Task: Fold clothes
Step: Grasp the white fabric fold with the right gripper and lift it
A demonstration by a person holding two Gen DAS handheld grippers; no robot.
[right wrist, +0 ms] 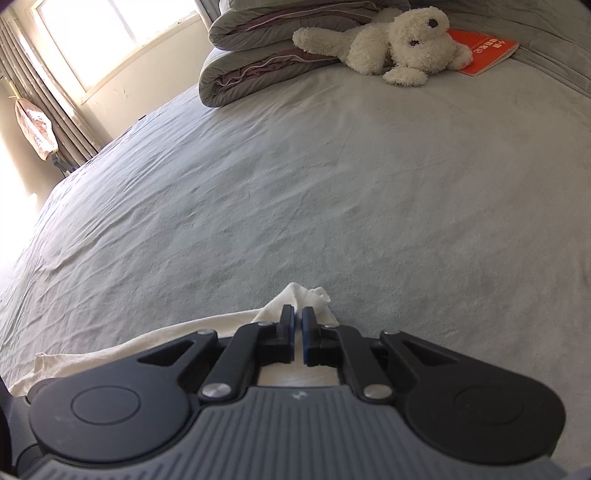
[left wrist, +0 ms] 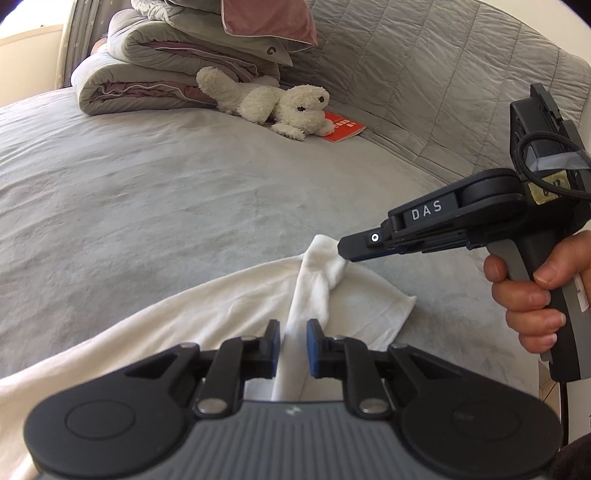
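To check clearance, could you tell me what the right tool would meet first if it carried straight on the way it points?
The right tool, shut on the white garment, points down at the grey bedsheet; it would likely meet bare sheet just past the cloth, well short of the plush dog.

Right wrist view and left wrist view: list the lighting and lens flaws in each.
Right wrist view: the window is blown out to white, and glare washes the bed sheet at the left edge; fisheye bends the bed's edge. Left wrist view: softer, even light; the bed sheet bulges into a dome, dark vignette in the corners, and the near left gripper body is slightly soft.
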